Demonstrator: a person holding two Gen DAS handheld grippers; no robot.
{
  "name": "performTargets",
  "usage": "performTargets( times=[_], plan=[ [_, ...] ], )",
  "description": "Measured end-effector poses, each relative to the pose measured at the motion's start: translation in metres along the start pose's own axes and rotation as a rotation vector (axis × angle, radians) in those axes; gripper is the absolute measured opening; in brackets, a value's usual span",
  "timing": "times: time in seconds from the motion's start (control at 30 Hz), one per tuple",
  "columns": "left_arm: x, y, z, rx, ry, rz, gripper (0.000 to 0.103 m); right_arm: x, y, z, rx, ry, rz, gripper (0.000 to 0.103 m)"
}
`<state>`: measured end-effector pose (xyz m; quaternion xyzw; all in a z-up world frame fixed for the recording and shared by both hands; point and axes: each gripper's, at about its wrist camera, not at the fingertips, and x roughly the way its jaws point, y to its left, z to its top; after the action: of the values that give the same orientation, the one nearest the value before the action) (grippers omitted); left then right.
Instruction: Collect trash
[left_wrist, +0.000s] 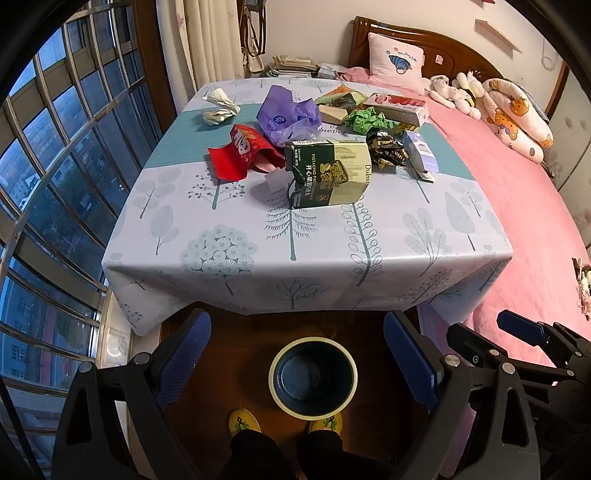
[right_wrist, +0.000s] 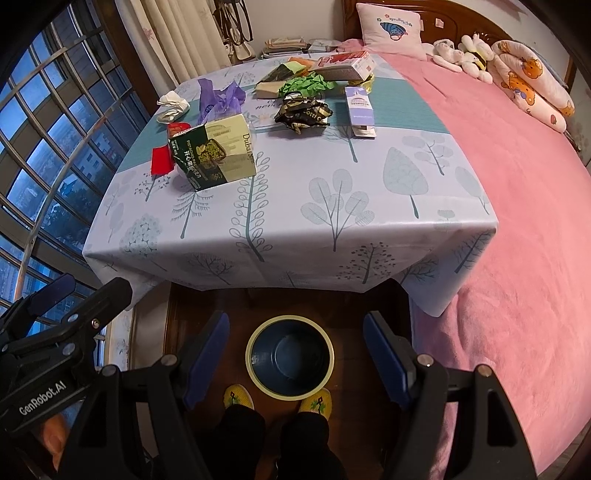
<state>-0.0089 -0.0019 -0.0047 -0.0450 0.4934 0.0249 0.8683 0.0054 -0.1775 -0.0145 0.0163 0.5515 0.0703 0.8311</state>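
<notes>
Trash lies on the far half of the table (left_wrist: 229, 266): a green pistachio chocolate box (left_wrist: 328, 173) (right_wrist: 214, 155), a red bag (left_wrist: 240, 151), a purple plastic bag (left_wrist: 284, 118) (right_wrist: 218, 98), crumpled white paper (left_wrist: 220, 107) (right_wrist: 171, 105), green crumpled paper (left_wrist: 367, 121) (right_wrist: 304, 83), a black-gold wrapper (left_wrist: 386, 149) (right_wrist: 301, 110) and a lilac carton (left_wrist: 421, 151) (right_wrist: 360, 110). A dark bin with a cream rim (left_wrist: 313, 376) (right_wrist: 290, 356) stands on the floor below the near table edge. My left gripper (left_wrist: 297, 356) and right gripper (right_wrist: 295, 354) are open and empty, held above the bin.
A pink bed (left_wrist: 517, 221) with plush toys (left_wrist: 458, 90) runs along the table's right side. Barred windows (left_wrist: 55, 166) fill the left. The person's yellow slippers (right_wrist: 238, 397) stand by the bin. More boxes (left_wrist: 399, 107) sit at the table's far edge.
</notes>
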Motion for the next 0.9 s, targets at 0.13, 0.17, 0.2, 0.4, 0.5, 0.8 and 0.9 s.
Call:
performTargets(
  times=[0.13,0.17,0.2,0.4,0.5,0.8,0.9],
  plan=[
    [0.002,-0.002,-0.003,-0.003,0.006,0.003,0.094,0.002,-0.003,-0.001,0.0,0.009,0.005,0.076],
    [0.002,-0.002,-0.002,-0.004,0.008,0.004,0.094,0.002,-0.003,0.0,0.0,0.012,0.006,0.076],
    [0.003,-0.002,-0.003,-0.005,0.011,0.004,0.094,0.002,-0.003,0.001,0.0,0.015,0.006,0.076],
    [0.003,-0.001,0.0,-0.012,0.02,0.006,0.094,0.004,-0.003,0.003,-0.004,0.028,0.01,0.076],
    [0.002,-0.001,0.002,-0.015,0.018,0.008,0.094,0.005,-0.002,0.005,-0.008,0.027,0.013,0.076],
    [0.001,-0.003,0.009,0.0,0.004,0.015,0.094,0.004,-0.001,0.012,-0.025,0.015,0.022,0.076],
    [-0.003,-0.003,0.015,0.006,-0.006,0.021,0.094,0.003,0.0,0.018,-0.033,0.005,0.03,0.076]
  ],
)
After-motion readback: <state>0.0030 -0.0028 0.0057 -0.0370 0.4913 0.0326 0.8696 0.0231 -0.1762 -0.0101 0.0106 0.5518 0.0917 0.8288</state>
